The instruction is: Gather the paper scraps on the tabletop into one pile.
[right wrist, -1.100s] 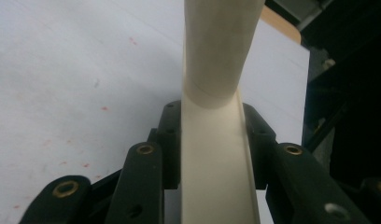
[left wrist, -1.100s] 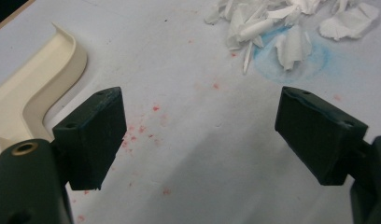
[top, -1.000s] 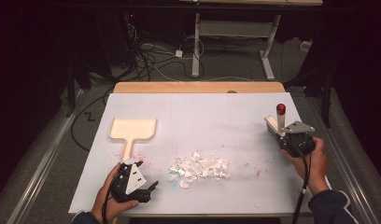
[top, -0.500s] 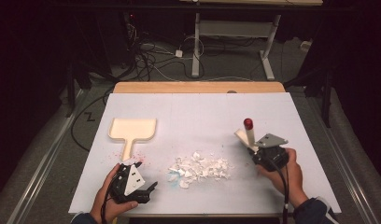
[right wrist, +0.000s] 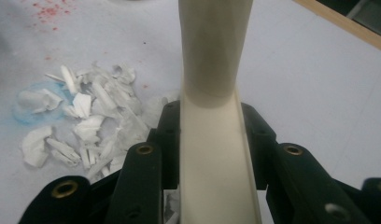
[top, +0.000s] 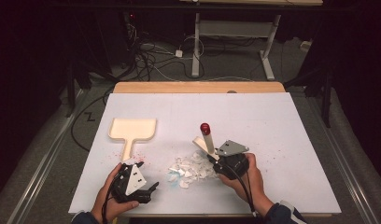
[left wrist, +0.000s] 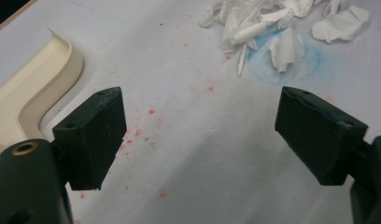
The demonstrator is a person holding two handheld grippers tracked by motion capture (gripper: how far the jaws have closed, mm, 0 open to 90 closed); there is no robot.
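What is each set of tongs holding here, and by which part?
The right tongs clamp a cream brush with a red-tipped handle by the flat cream part next to that handle. The left tongs stand open and hold nothing.

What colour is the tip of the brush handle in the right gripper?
Red, on the cream brush handle; clearest in the high view.

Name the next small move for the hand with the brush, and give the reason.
Probably lower the brush, clamped in the right gripper, to the table at the right edge of the paper scraps, ready to sweep them left toward the dustpan. The left gripper sits open beside the dustpan's handle.
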